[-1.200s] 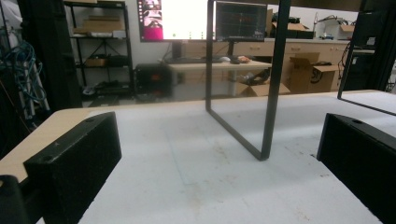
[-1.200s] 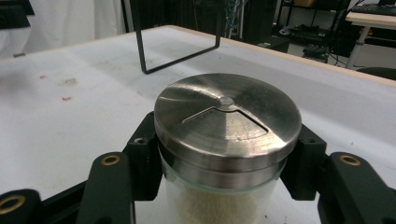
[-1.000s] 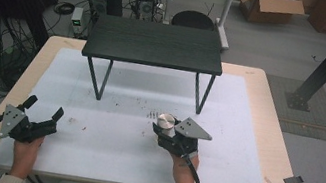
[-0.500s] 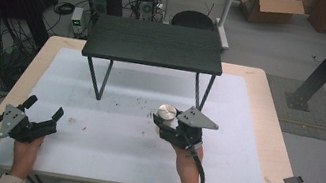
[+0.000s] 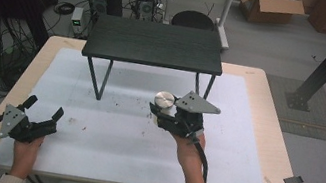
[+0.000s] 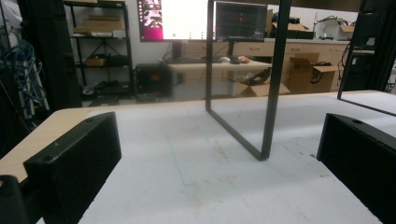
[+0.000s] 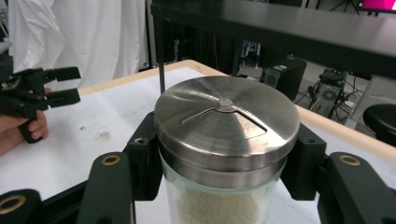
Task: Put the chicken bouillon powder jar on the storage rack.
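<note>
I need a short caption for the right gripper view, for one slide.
Right gripper shut on a glass jar with a steel lid, near the black shelf.

Grey floor (image 5: 280, 46), cardboard boxes (image 5: 272, 6), lit monitors (image 6: 205, 19).

The jar (image 7: 219, 186) looks like clear glass with pale grains inside, capped by a brushed-metal lid (image 7: 226, 122) with a soft sheen. Both grippers' jaws look matt black plastic. A white, faintly stained sheet (image 5: 133, 132) covers the pale wooden table (image 5: 268, 115). The small shelf (image 5: 154, 44) has a dark, matt wood-grain top on thin black metal legs.
</note>
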`<action>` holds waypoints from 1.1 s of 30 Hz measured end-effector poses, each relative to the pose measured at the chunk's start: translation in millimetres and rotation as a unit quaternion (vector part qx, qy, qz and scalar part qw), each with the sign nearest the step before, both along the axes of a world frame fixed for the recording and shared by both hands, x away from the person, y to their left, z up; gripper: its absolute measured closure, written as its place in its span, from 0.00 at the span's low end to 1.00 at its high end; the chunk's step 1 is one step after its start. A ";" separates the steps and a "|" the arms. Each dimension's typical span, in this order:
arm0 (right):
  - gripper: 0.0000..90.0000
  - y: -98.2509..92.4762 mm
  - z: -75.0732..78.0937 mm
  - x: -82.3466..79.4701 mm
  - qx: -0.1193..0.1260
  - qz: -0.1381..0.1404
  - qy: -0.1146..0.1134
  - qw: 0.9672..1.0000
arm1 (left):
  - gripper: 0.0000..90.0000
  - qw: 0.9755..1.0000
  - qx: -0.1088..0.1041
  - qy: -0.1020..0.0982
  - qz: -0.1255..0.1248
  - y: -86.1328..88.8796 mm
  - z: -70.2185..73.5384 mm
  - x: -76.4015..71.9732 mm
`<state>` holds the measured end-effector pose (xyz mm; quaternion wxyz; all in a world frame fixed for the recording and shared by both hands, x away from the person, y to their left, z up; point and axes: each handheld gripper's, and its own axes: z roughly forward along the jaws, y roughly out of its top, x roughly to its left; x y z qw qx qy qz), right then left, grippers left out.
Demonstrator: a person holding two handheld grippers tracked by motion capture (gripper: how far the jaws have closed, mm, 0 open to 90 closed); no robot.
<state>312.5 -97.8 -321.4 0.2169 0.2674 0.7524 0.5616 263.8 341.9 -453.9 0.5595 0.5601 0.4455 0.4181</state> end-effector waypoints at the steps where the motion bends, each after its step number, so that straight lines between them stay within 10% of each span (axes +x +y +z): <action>1: 0.47 0.0 0.0 0.0 0.000 0.000 0.000 1.000 | 0.00 1.000 0.000 0.000 0.000 0.0 0.0 0.0; 33: 0.47 21.0 62.6 25.9 0.012 0.045 -0.012 0.999 | 0.00 1.000 -0.001 0.001 0.000 0.5 0.1 0.1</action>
